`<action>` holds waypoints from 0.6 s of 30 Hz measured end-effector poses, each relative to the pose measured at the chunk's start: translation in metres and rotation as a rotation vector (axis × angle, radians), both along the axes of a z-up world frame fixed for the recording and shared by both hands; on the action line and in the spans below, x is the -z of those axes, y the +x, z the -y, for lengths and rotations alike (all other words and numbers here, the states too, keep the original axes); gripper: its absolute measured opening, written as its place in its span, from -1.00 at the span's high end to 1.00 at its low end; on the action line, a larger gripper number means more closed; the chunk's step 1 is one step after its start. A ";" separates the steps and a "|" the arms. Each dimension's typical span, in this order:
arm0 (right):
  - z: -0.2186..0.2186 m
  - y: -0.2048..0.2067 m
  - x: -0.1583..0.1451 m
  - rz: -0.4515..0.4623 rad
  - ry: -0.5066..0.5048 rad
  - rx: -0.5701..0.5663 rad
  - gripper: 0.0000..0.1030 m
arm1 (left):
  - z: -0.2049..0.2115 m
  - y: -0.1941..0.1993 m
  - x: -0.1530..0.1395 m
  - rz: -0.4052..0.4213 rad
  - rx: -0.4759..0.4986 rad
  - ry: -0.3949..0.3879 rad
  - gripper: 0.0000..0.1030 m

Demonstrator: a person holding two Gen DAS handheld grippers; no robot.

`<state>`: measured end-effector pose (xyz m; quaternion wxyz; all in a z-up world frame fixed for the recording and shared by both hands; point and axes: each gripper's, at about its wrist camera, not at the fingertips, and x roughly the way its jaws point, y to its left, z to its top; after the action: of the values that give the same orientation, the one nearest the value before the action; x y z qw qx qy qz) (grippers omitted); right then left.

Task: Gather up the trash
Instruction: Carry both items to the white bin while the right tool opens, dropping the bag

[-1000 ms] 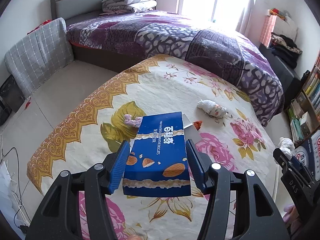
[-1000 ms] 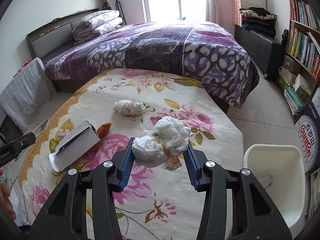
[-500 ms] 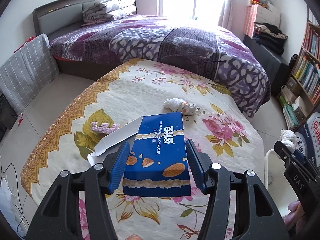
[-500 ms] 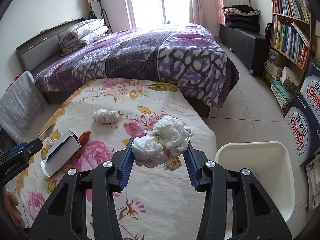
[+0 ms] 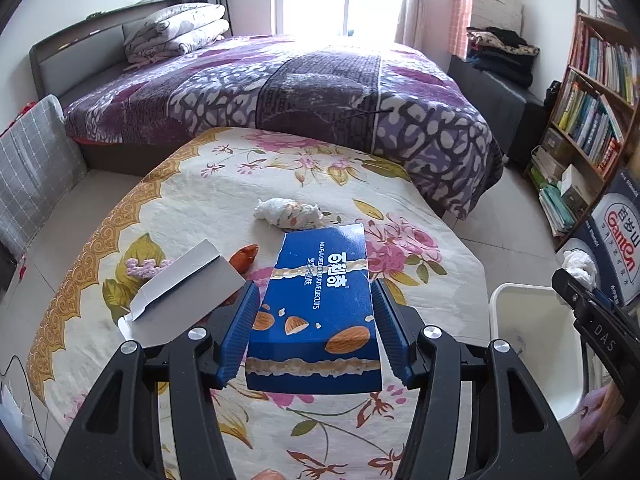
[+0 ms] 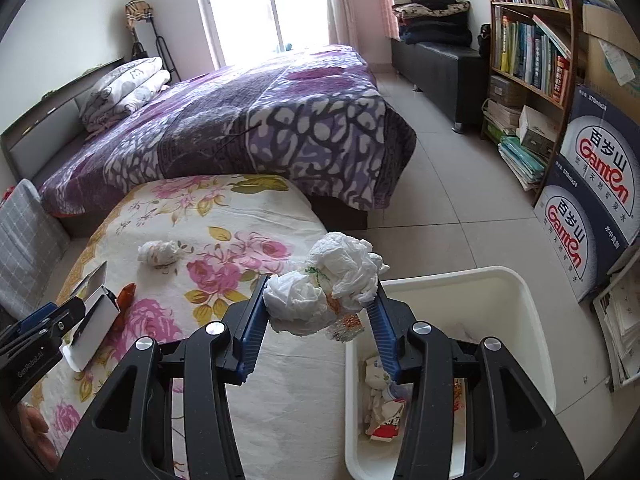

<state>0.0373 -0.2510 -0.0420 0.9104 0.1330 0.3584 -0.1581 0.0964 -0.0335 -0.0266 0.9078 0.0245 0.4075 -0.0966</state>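
Observation:
My left gripper (image 5: 314, 330) is shut on a blue almond biscuit box (image 5: 320, 308), held above the floral-covered table (image 5: 208, 200). My right gripper (image 6: 320, 316) is shut on a wad of crumpled white tissue (image 6: 328, 284), held over the table's right edge beside the white bin (image 6: 516, 300). The bin holds several scraps of paper trash (image 6: 380, 400). On the table lie a crumpled tissue ball (image 5: 286, 211), an open white box (image 5: 184, 292), an orange scrap (image 5: 245, 257) and a pink scrap (image 5: 144, 268). The right gripper (image 5: 588, 312) with its tissue shows at the left wrist view's right edge.
A bed with a purple quilt (image 5: 304, 84) stands behind the table. A bookshelf (image 6: 532, 40) and stacked water cartons (image 6: 592, 184) line the right wall. A black bench with folded clothes (image 6: 436, 52) sits by the window. Tiled floor (image 6: 452, 200) lies between bed and shelf.
Both grippers have swung to the right over the table with their loads. The white bin has come into the left wrist view and much closer in the right wrist view.

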 end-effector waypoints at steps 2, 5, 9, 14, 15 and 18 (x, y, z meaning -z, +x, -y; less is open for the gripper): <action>0.010 -0.003 0.001 -0.010 0.000 0.025 0.12 | 0.009 -0.002 0.000 0.002 0.017 0.002 -0.11; 0.025 -0.010 0.002 -0.028 0.001 0.067 0.11 | 0.023 -0.005 0.001 0.005 0.043 0.007 -0.11; 0.046 -0.019 0.006 -0.060 -0.001 0.122 0.11 | 0.041 -0.010 0.002 0.010 0.082 0.014 -0.11; 0.072 -0.031 0.011 -0.111 -0.004 0.191 0.07 | 0.064 -0.016 0.004 0.014 0.133 0.021 -0.11; 0.076 -0.033 0.013 -0.122 -0.003 0.209 0.06 | 0.068 -0.018 0.004 0.016 0.143 0.021 -0.11; 0.088 -0.041 0.014 -0.138 0.000 0.254 -0.17 | 0.082 -0.024 0.005 0.023 0.175 0.021 -0.11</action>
<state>-0.0040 -0.3391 -0.0561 0.8564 0.1659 0.4002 -0.2809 0.0729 -0.1152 -0.0311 0.9002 0.0705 0.3942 -0.1708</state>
